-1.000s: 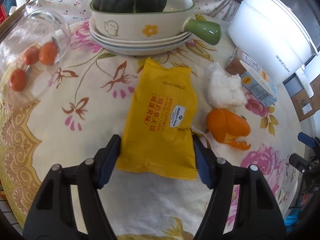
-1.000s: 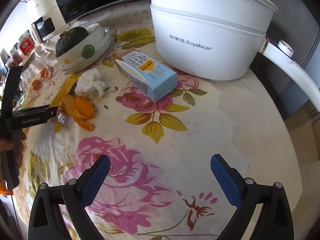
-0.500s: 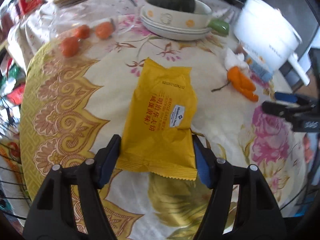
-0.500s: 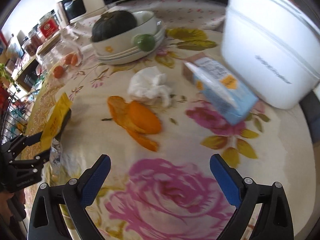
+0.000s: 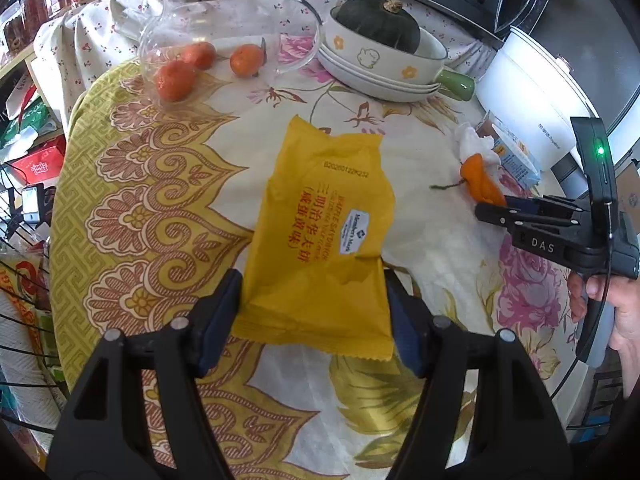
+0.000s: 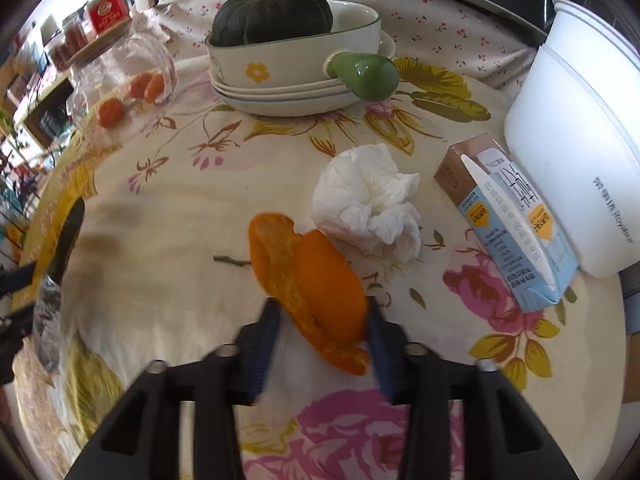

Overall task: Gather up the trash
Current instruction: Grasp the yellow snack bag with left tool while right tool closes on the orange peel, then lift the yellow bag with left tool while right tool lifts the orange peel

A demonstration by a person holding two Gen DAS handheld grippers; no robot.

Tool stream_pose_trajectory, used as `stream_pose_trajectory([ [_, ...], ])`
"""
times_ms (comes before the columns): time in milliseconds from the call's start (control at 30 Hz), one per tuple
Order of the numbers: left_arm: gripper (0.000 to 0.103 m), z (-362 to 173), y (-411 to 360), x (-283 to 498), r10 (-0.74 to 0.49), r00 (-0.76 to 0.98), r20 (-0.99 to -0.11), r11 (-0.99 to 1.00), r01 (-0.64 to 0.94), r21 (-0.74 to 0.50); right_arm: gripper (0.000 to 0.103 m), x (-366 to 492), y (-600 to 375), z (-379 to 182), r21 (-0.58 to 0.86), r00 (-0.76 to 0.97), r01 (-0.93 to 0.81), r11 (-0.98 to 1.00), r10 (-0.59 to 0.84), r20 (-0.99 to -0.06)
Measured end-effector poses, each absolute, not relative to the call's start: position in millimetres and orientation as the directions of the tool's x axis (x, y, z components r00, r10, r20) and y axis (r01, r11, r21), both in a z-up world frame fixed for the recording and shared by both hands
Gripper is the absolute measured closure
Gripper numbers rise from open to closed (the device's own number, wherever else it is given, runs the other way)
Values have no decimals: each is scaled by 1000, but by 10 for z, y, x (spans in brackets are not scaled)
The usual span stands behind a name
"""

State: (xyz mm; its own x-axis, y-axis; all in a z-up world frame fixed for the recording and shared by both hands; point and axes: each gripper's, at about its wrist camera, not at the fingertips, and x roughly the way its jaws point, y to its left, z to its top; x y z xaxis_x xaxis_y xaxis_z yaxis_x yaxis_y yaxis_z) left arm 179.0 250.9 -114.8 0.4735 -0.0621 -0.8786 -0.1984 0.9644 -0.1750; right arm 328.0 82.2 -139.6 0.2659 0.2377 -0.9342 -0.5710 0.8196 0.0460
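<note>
My left gripper [image 5: 312, 300] is shut on a yellow snack wrapper [image 5: 320, 232], which it holds above the flowered tablecloth [image 5: 168, 184]. In the right wrist view an orange peel [image 6: 316, 280] lies on the cloth, and my right gripper [image 6: 322, 316] is down over it. Its jaws are closing, with a blue pad touching the peel on either side. A crumpled white tissue [image 6: 368, 204] lies just behind the peel and a light blue drink carton [image 6: 508, 232] lies to its right. The left wrist view shows the right gripper [image 5: 492, 210] at the peel [image 5: 480, 184].
A large white pot [image 6: 580, 152] stands at the right edge. Behind are stacked dishes [image 6: 296, 96] holding a dark green squash [image 6: 272, 12], and a glass jar [image 5: 224, 32] on its side near three tangerines [image 5: 174, 80]. A hand [image 5: 624, 312] holds the right gripper.
The right gripper moved left from the bare cloth to the orange peel and its jaws came in on it. The left gripper carried the wrapper back, away from the dishes.
</note>
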Motion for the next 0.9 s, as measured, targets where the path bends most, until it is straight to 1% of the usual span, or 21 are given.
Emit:
stream_pose_trajectory([
  [100, 33, -1086, 2427, 1741, -56, 473, -879, 968, -191, -165, 78, 3208, 684, -1337, 65, 235, -557, 828, 233, -944],
  [300, 33, -879, 2192, 1545, -94, 485, -870, 964, -175, -202, 79, 2946, 297, -1071, 84, 237, -535, 841, 244, -940],
  [500, 33, -718, 1875, 1317, -107, 489, -866, 967, -152, -205, 81, 2615, -113, -863, 81, 239, -526, 846, 239, -941],
  [667, 33, -673, 1633, 1103, -133, 489, -862, 963, -141, -229, 83, 2334, -402, -776, 74, 246, -529, 846, 236, -940],
  [900, 33, -645, 1341, 896, -164, 487, -858, 959, -127, -255, 83, 2040, -815, -698, 111, 252, -502, 858, 268, -930],
])
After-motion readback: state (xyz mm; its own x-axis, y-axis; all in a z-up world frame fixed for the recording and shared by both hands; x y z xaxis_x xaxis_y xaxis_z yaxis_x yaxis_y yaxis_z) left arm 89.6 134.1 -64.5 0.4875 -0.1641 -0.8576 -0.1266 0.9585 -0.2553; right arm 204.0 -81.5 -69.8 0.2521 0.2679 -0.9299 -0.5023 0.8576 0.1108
